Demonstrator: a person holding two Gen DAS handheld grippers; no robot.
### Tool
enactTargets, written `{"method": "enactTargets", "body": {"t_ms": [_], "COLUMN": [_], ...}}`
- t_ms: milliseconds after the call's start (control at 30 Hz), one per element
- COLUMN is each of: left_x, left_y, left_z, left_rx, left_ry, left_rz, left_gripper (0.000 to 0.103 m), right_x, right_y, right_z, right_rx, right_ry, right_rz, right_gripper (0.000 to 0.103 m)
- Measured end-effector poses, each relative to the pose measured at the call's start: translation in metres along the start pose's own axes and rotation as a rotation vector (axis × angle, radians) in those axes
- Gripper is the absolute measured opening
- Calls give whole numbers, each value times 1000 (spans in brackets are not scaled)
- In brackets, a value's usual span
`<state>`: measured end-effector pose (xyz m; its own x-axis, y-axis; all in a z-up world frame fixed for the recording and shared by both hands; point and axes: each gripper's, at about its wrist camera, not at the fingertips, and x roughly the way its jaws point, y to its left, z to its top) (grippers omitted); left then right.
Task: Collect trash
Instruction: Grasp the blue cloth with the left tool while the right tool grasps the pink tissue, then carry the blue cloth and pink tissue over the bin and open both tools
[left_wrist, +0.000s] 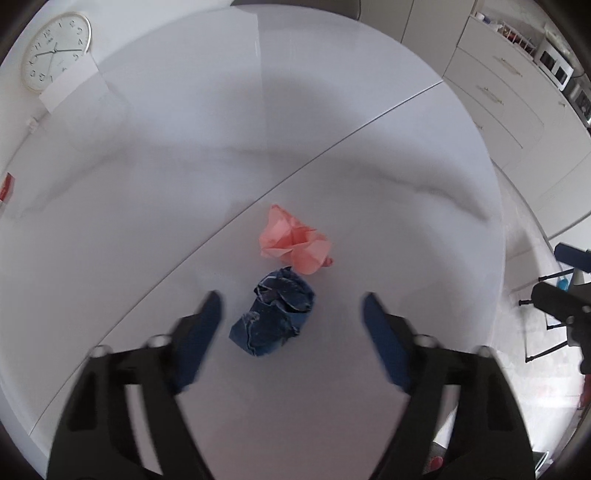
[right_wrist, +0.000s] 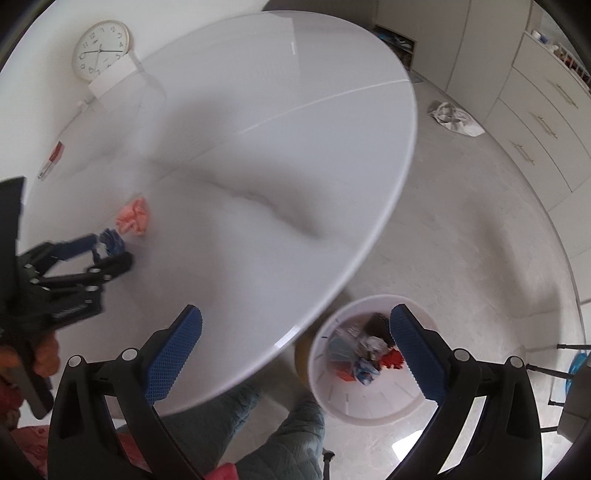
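Note:
A crumpled dark blue paper ball (left_wrist: 275, 315) lies on the round white table (left_wrist: 332, 110), with a crumpled pink paper ball (left_wrist: 293, 242) touching its far side. My left gripper (left_wrist: 291, 306) is open, its blue-padded fingers either side of the blue ball. In the right wrist view the left gripper (right_wrist: 110, 245) shows at the left, around the blue ball (right_wrist: 112, 242), the pink ball (right_wrist: 133, 219) beyond. My right gripper (right_wrist: 295, 321) is open and empty, over the table's near edge and a white bin (right_wrist: 369, 402) holding several pieces of trash.
A round wall clock (left_wrist: 55, 50) and a white card (left_wrist: 68, 83) stand at the table's far left. A small red and white item (right_wrist: 51, 158) lies near the left edge. A crumpled white bag (right_wrist: 456, 120) lies on the floor by the white cabinets (right_wrist: 535, 122).

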<state>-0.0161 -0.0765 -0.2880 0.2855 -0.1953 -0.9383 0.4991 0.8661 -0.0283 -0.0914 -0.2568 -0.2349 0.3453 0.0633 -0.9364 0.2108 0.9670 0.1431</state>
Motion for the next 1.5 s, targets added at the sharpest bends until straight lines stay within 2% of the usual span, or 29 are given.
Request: {"method": "enactTargets", "body": {"t_ms": [33,100,167,367,467,667,767,833,867,933,1100,1200,1300,1400,1500], "left_x": [3,8,8,-10,-32,-67,-82,-87,-88,-88,-90,-89,-94,-95,-94], "left_y": [2,8,13,28,47,82,99,107,107,107,104,92,58,25,-20], "left_z": [0,1,1,-1,-8,-21,-31,-36,-37,-38,-33,-25,-16,-9,-5], "left_rx": [0,-7,-14,-34,-64,-113,-139,-151,-154,-152,-125,-81,-11,55,130], "left_ry": [9,22,18,-6,-28,-42,-54,-57,-56,-53,-65,-79,-98,-101,-92], "left_rz": [-8,-35,-57,-62,-54,-25,-17,-14,-10,-4,-10,-31,-78,-142,-196], "left_gripper": [55,34,32,31,31,31,31,31,31,31,31,31,31,31,31], "right_x": [1,1,2,6,18,53,67,73,76,81,69,43,3,-35,-47], "right_y": [3,9,16,43,74,135,156,163,165,166,151,122,83,31,-20], "right_z": [3,8,14,33,48,65,66,66,65,64,60,53,37,7,-26], "right_rx": [-1,-3,-4,-46,-93,-208,-254,-267,-272,-271,-202,-129,-66,2,81], "right_ry": [1,-3,-7,-29,-40,-20,-4,9,15,28,6,-32,-97,-145,-132], "right_rz": [6,19,33,83,129,147,115,94,82,72,95,130,136,88,34], "right_gripper": [101,101,101,101,101,99,85,67,62,39,34,34,34,36,36]}}
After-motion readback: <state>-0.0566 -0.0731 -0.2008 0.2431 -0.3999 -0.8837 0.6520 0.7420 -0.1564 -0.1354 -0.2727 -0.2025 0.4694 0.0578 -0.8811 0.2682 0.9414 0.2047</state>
